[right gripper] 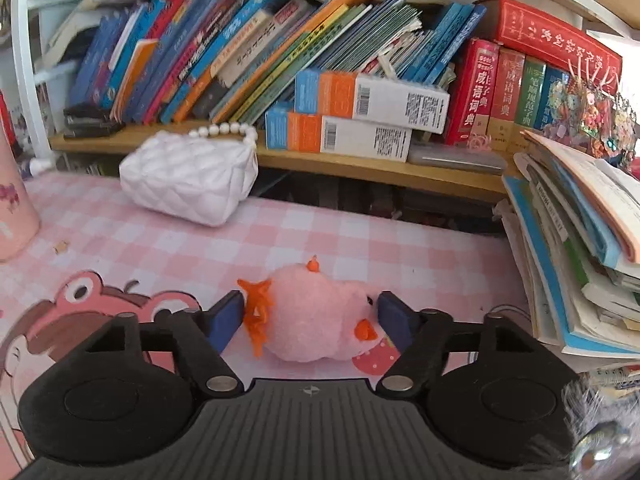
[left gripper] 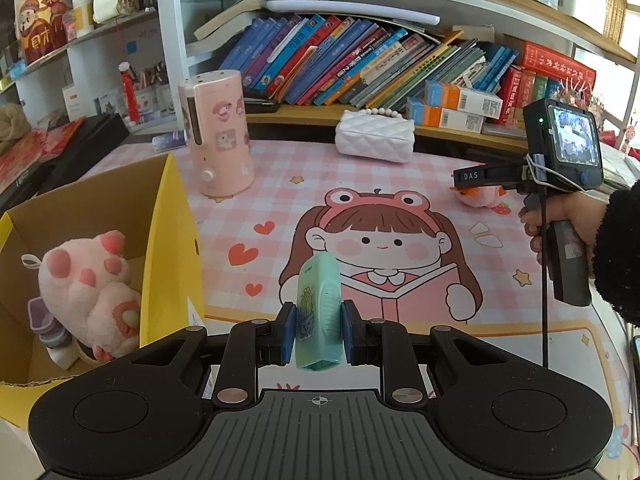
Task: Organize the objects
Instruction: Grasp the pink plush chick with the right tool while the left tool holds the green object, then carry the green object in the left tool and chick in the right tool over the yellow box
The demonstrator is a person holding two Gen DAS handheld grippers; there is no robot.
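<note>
A mint-green little case [left gripper: 320, 280] with a cactus picture stands upright between the blue pads of my left gripper [left gripper: 318, 314], which is shut on it just above the pink desk mat [left gripper: 360, 184]. A yellow cardboard box [left gripper: 170, 240] sits to the left, with a pink paw plush [left gripper: 88, 288] and a small bottle inside. In the right wrist view a pink plush chick [right gripper: 312, 332] with orange feet lies on the mat between the pads of my right gripper [right gripper: 311, 306], which touch it on both sides. From the left wrist view, the right gripper [left gripper: 468, 180] shows at the far right over the chick [left gripper: 482, 200].
A pink cylinder humidifier [left gripper: 218, 136] stands behind the box. A white quilted bag [right gripper: 188, 176] with a pearl handle lies at the back by the bookshelf [right gripper: 360, 168]. A leaning stack of books [right gripper: 580, 260] crowds the right edge. A hand [left gripper: 568, 216] holds the right gripper's handle.
</note>
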